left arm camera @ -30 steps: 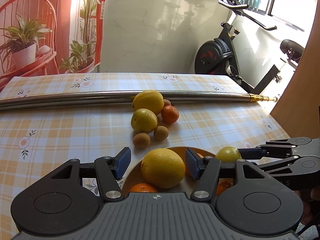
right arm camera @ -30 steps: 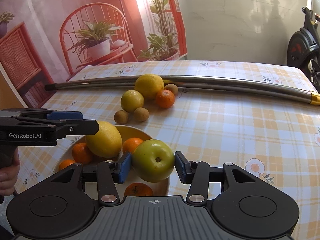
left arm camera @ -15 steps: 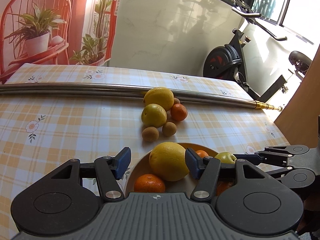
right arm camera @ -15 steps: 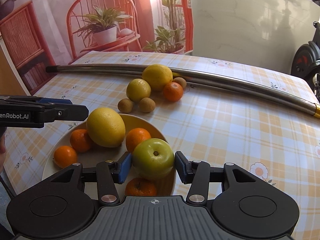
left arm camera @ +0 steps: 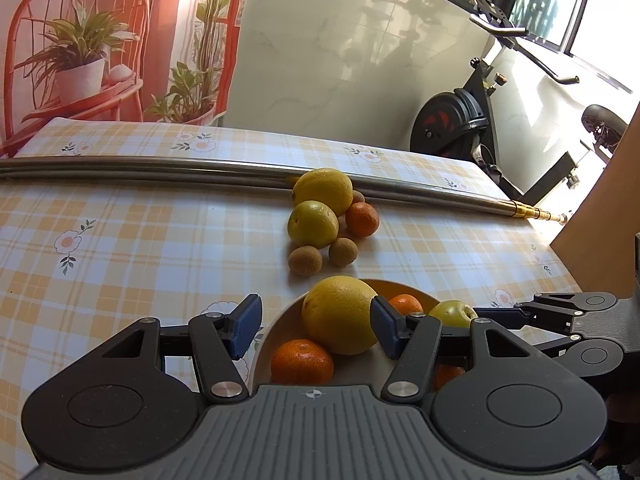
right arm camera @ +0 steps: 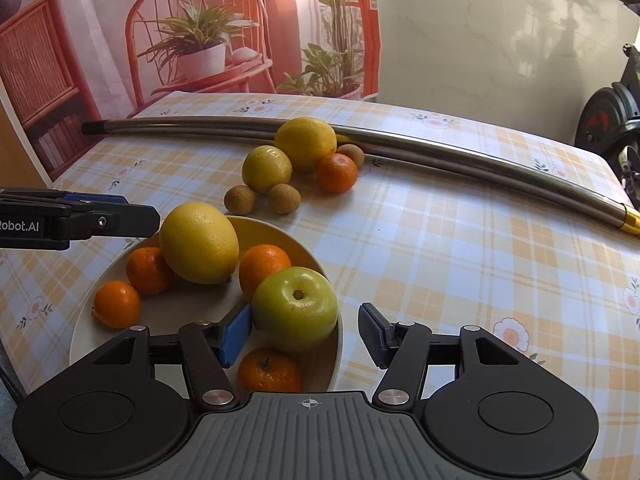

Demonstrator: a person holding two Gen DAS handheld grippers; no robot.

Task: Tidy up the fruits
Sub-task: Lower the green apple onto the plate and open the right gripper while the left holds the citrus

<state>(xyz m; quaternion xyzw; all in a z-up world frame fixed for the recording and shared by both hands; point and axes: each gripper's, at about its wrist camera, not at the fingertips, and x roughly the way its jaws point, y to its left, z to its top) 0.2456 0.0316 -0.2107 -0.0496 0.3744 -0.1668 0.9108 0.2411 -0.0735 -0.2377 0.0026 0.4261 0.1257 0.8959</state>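
Note:
A beige bowl (right arm camera: pixel 80 340) holds a large yellow lemon (right arm camera: pixel 199 242), several tangerines (right arm camera: pixel 149 270) and a green apple (right arm camera: pixel 295 308). The apple rests by the bowl's right rim between the fingers of my right gripper (right arm camera: pixel 304 334). Its jaws are opening; the right pad stands clear of the apple. My left gripper (left arm camera: pixel 316 328) hangs open over the bowl (left arm camera: pixel 272 328), with the lemon (left arm camera: pixel 338 314) lying close to its right pad. On the cloth behind lie a big yellow fruit (right arm camera: pixel 306 142), a yellow-green fruit (right arm camera: pixel 267 168), a tangerine (right arm camera: pixel 337 172) and small brown fruits (right arm camera: pixel 239 199).
A long metal pole (right arm camera: pixel 440 152) lies across the table behind the loose fruit. An exercise bike (left arm camera: pixel 460 128) stands beyond the table's far right corner. The checked cloth (right arm camera: pixel 460 260) to the right of the bowl is bare. A printed backdrop closes the far left.
The right gripper's jaws have spread off the green apple, which now sits in the bowl. In the left wrist view the lemon has drifted from the middle toward the right pad.

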